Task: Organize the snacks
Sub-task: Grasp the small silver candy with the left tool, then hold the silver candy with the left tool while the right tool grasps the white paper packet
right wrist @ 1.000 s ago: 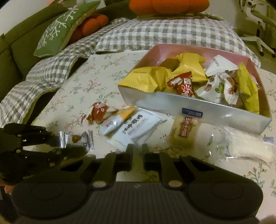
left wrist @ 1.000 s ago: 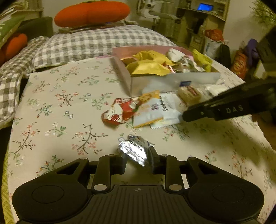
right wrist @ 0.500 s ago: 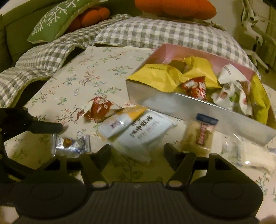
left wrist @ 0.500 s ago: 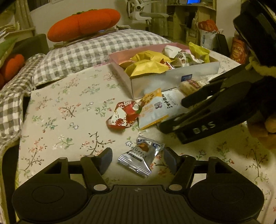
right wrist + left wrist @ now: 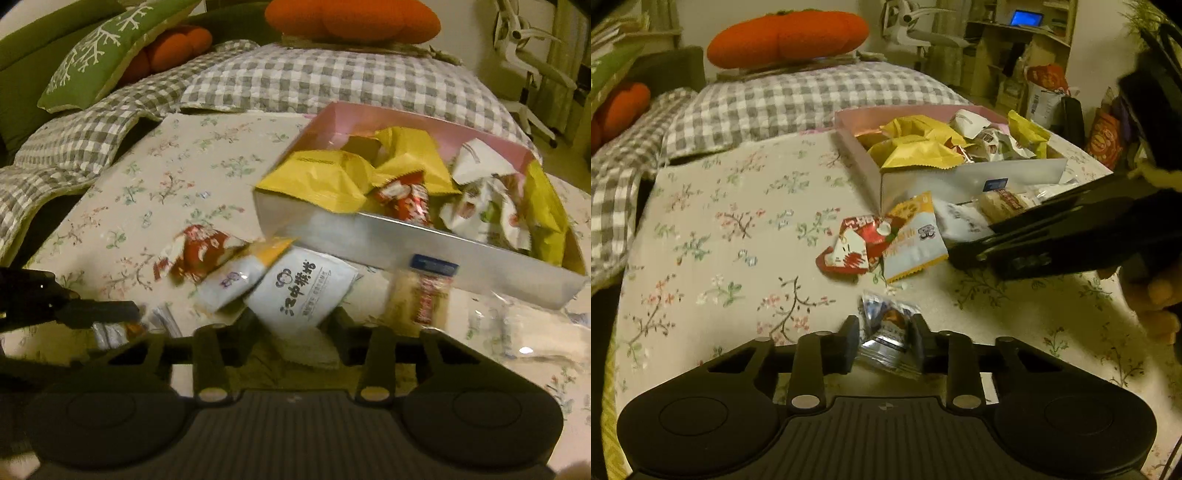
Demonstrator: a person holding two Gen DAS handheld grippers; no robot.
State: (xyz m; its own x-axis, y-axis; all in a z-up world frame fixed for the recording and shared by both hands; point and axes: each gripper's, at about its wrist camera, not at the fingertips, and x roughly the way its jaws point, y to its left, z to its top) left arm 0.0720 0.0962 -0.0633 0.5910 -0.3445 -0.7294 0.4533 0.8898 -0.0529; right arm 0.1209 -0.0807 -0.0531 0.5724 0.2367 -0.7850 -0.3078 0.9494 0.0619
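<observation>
1. Left wrist view: the left gripper [image 5: 886, 338] has just been closing and now pinches the silver candy wrapper [image 5: 888, 332] right between its fingers, low over the floral tablecloth [image 5: 713, 236].
2. Right wrist view: the right gripper [image 5: 293, 334] has just been closing too, clamping the near end of the white biscuit packet [image 5: 303, 293], whose long axis runs forward, away from the fingers.
3. Beyond both, the pink box [image 5: 436, 254] lies ahead and right; the right hand looks nearer.
4. Loose packets remain between tongs and box.
</observation>
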